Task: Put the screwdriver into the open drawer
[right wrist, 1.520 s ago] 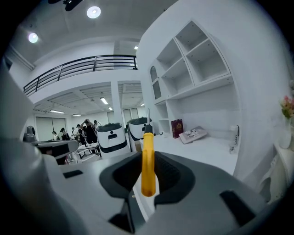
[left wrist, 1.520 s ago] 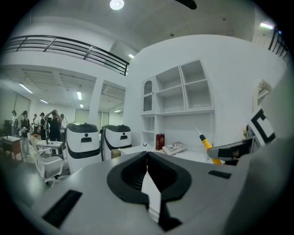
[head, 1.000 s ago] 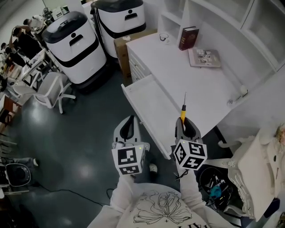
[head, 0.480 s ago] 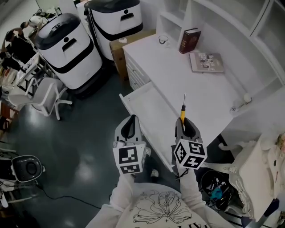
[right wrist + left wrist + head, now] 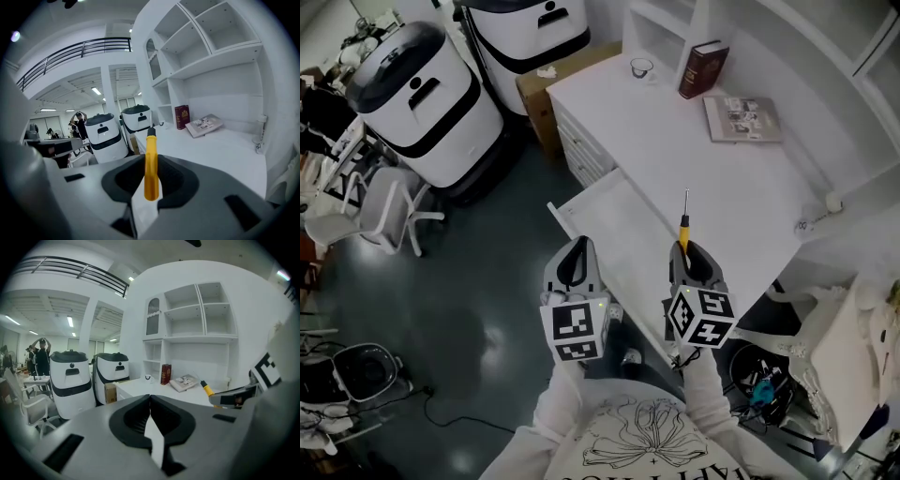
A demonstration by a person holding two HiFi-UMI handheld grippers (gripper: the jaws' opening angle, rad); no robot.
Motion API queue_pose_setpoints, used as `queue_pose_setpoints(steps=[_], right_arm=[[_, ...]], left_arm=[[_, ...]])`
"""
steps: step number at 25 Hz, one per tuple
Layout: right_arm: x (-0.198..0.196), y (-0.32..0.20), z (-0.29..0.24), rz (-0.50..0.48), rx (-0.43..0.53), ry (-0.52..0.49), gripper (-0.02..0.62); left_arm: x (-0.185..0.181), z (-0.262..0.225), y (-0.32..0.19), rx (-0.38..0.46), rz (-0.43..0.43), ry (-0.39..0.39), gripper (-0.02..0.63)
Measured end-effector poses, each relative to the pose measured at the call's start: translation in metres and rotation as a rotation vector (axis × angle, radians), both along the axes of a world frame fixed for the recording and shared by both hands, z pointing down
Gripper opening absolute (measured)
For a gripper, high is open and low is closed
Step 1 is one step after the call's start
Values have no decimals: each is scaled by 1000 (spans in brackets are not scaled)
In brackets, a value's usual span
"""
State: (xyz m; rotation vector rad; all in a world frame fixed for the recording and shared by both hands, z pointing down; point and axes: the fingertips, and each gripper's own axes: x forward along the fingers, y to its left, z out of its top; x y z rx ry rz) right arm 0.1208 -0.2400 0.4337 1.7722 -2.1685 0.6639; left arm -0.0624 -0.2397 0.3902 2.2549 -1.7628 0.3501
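The screwdriver (image 5: 683, 228) has a yellow handle and a thin metal shaft that points away from me. My right gripper (image 5: 687, 247) is shut on its handle, which stands between the pads in the right gripper view as a yellow bar (image 5: 151, 168). It hangs over the near right part of the open white drawer (image 5: 617, 225), which is pulled out of the white desk (image 5: 694, 159). My left gripper (image 5: 578, 244) hovers beside the drawer's left front corner. Its jaws meet with nothing between them in the left gripper view (image 5: 150, 397).
On the desk lie a dark red book (image 5: 701, 67), a magazine (image 5: 742, 119) and a small cup (image 5: 641, 67). Two white and black machines (image 5: 422, 94) and a cardboard box (image 5: 553, 80) stand left of it. A white chair (image 5: 380, 211) is on the dark floor.
Both grippers have moved forward towards the desk and a little lower, the right one still with the screwdriver. The drawer and desk now lie closer under them.
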Motion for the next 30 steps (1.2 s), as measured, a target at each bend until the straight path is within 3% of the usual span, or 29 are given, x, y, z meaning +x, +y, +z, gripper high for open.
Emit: queue_pose_setpoints(steps=[20, 30], right_arm=[[-18, -49, 96, -23, -194, 23, 80], [-29, -53, 142, -53, -284, 29, 80]], left_arm=[[-7, 90, -62, -176, 44, 3, 6], [-8, 134, -67, -261, 50, -1, 6]])
